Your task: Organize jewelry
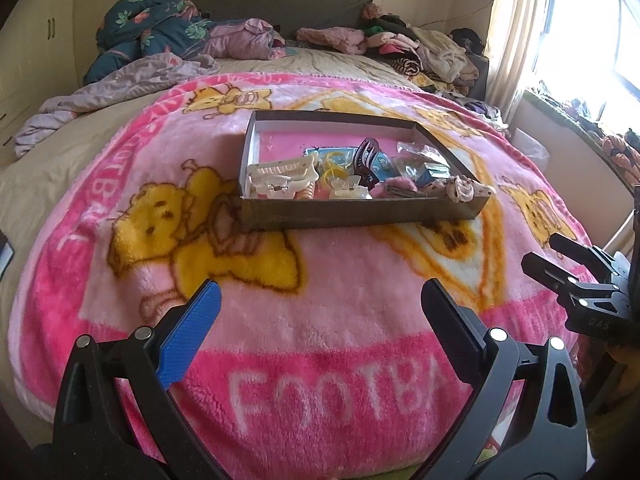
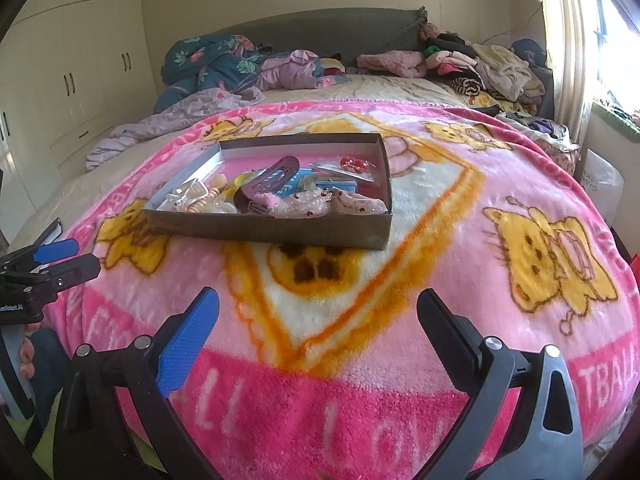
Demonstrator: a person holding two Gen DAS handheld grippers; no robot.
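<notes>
A bed point(image 1: 48, 168) is filling both frames, a pink blanket point(image 1: 320, 320) with yellow cartoon figures lying across it; heaps of clothes point(image 2: 480, 64) are sitting along the top of the frame near the headboard; a shallow dark box point(image 1: 360, 212) is resting on the blanket at centre frame, holding the jewelry and hair things: white claw clips point(image 1: 280, 178) at its lower left, a maroon clip point(image 2: 276, 174) mid-box, a spotted pink scrunchie point(image 2: 304, 208) along its near edge. I am holding my left tool point(image 1: 320, 300) and my right tool point(image 2: 318, 308) at the bottom of their frames, both spread wide, gripping nothing.
</notes>
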